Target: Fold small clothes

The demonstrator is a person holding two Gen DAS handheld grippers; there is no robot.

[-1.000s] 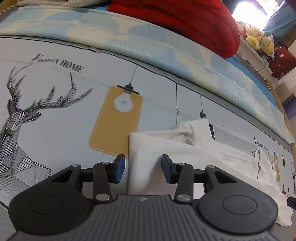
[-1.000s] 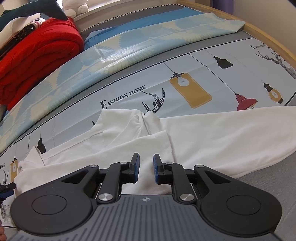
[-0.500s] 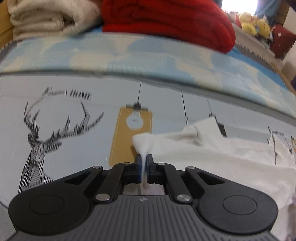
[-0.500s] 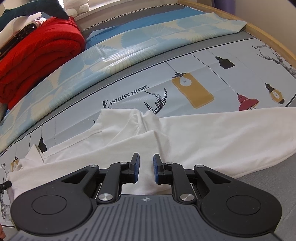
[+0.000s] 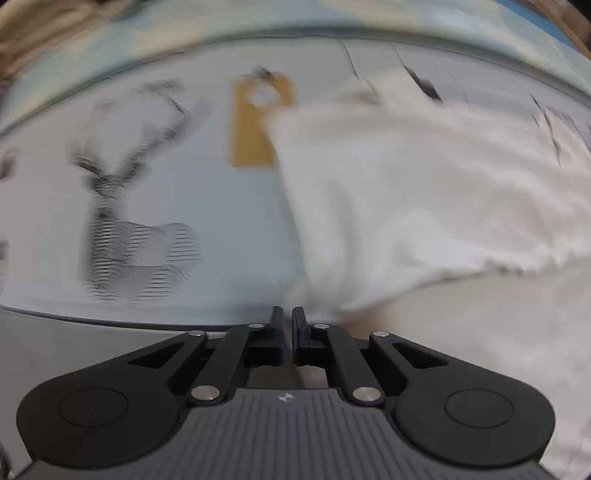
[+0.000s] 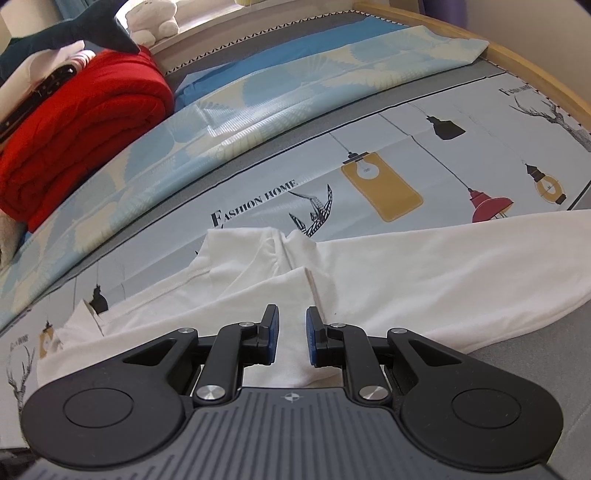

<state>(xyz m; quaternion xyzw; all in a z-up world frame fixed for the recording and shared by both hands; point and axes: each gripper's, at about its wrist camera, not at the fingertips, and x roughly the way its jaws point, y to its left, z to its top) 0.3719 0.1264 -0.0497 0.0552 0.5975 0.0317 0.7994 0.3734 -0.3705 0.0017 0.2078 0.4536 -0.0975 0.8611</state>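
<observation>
A small white long-sleeved garment (image 6: 388, 273) lies spread on a printed bed sheet (image 6: 258, 177). In the left wrist view, which is blurred by motion, my left gripper (image 5: 287, 318) is shut on an edge of the white garment (image 5: 388, 192) and holds a fold of it lifted above the sheet. My right gripper (image 6: 290, 325) hovers just over the garment's middle with its blue-padded jaws a small gap apart and nothing between them. A long sleeve (image 6: 480, 254) stretches to the right.
A folded red blanket (image 6: 74, 136) and soft toys (image 6: 92, 29) sit at the far left of the bed. A blue and cream patterned cover (image 6: 277, 92) lies behind the sheet. A wooden bed edge (image 6: 535, 70) runs along the right.
My left gripper shut on the garment's edge, then lifted and pulled it back toward the near side, raising a fold. My right gripper has stayed in place, still open.
</observation>
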